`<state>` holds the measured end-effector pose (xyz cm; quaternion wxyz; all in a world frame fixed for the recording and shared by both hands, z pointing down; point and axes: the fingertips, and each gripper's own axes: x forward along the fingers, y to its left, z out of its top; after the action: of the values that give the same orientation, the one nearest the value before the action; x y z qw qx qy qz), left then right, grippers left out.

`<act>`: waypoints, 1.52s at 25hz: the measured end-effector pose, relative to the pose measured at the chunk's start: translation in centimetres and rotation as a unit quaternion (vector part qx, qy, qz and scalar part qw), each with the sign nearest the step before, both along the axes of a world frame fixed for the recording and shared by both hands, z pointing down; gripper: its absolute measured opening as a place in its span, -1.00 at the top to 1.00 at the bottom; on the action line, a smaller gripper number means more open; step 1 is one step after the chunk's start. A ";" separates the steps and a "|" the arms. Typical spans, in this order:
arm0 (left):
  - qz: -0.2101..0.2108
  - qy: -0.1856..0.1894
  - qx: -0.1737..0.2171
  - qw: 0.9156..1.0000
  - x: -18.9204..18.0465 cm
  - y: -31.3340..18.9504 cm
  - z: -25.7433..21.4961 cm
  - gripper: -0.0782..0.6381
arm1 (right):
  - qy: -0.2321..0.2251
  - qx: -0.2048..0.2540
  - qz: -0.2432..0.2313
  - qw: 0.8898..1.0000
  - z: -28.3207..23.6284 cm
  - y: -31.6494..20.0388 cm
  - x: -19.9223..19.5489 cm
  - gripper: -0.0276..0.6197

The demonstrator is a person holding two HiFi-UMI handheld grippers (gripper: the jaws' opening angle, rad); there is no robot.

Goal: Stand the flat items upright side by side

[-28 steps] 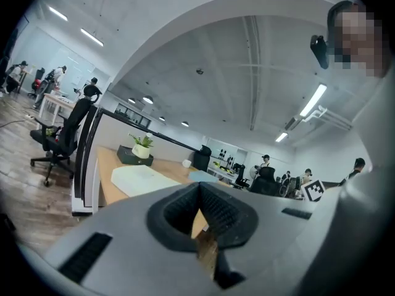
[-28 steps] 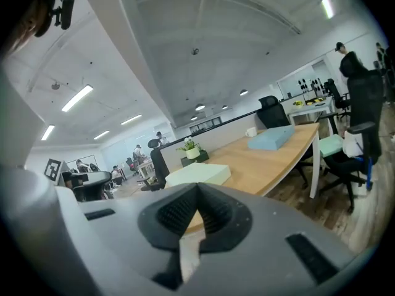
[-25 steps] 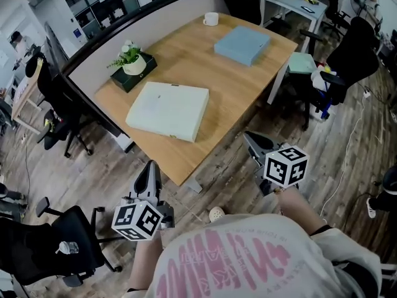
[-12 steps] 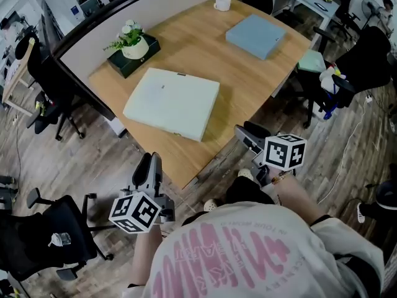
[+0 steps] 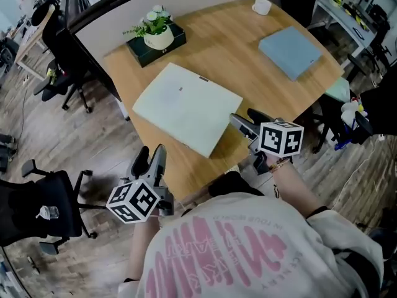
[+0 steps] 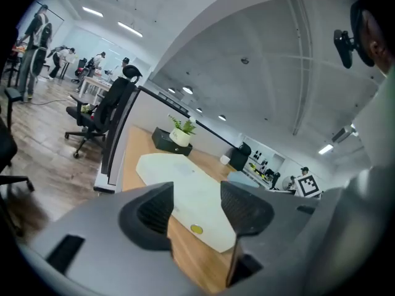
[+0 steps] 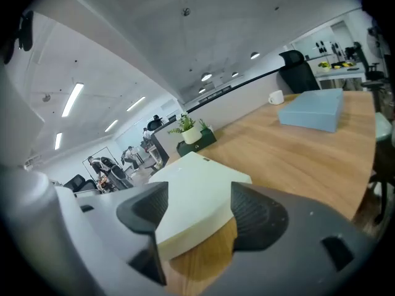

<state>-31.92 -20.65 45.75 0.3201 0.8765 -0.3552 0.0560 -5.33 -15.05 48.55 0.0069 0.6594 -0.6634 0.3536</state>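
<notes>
The light is bright and even, coming from long white ceiling strip lamps (image 7: 72,100); shadows on the light wooden table (image 5: 236,48) are soft; both gripper views bend strongly, with black round corners; the near jaws are slightly blurred.

Low in the frame there's a pale sweatshirt (image 5: 248,253) with big pink lettering, its loose sleeve (image 5: 347,253) at lower right. Left gripper (image 5: 151,155) and right gripper (image 5: 247,118) have grey shells, white cubes with black square markers and dark ribbed pads (image 6: 154,209). Both sets of jaws have just been opening, with nothing between them.
</notes>
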 end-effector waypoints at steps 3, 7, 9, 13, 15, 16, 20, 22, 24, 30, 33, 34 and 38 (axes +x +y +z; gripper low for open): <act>-0.043 0.000 -0.028 0.999 0.3 -1.6 1.1 0.13 | 0.009 -0.027 -0.049 0.998 0.5 -3.4 0.7 -0.09; -0.088 -0.001 -0.062 0.994 1.8 -3.6 2.3 0.11 | 0.019 -0.039 -0.113 0.993 0.7 -8.3 1.9 -0.23; -0.111 -0.005 -0.070 0.991 2.6 -4.5 2.9 0.09 | 0.018 -0.052 -0.148 0.988 1.5 -10.1 2.2 -0.24; -0.167 -0.007 -0.085 0.982 3.6 -5.9 4.1 0.03 | 0.018 -0.077 -0.215 0.973 3.1 -12.8 2.7 -0.24; -0.197 -0.004 -0.092 0.976 3.7 -6.3 4.7 0.02 | 0.017 -0.087 -0.248 0.965 3.8 -14.0 2.6 -0.26; -0.210 -0.003 -0.095 0.973 3.7 -6.5 5.0 0.01 | 0.017 -0.092 -0.263 0.960 4.1 -14.6 2.5 -0.26; -0.242 -0.011 -0.112 0.964 4.0 -6.9 6.2 -0.04 | 0.018 -0.109 -0.318 0.941 5.2 -16.6 1.7 -0.26; -0.243 -0.025 -0.124 0.962 4.3 -7.0 7.1 -0.09 | 0.023 -0.117 -0.348 0.930 6.2 -17.5 0.9 -0.26; -0.241 -0.039 -0.139 0.960 4.6 -7.2 8.0 -0.14 | 0.024 -0.126 -0.374 0.918 7.2 -18.0 0.0 -0.26; -0.206 -0.040 -0.187 0.960 6.3 -7.8 10.3 -0.36 | -0.023 -0.139 -0.390 0.910 8.4 -18.3 -0.8 -0.29; -0.200 -0.027 -0.197 0.959 7.0 -8.1 10.5 -0.27 | -0.061 -0.148 -0.393 0.905 8.6 -17.6 -1.2 -0.21; -0.200 -0.028 -0.198 0.959 7.2 -8.1 10.5 -0.27 | -0.067 -0.152 -0.397 0.903 8.6 -17.1 -1.4 -0.20; -0.193 -0.042 -0.208 0.958 8.2 -7.6 10.4 -0.27 | -0.055 -0.173 -0.396 0.900 8.6 -15.0 -0.7 -0.20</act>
<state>-23.75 -28.21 56.15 0.4849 0.7020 -0.5114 0.1024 -6.05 -30.10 57.17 0.2235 0.3105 -0.7973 0.4669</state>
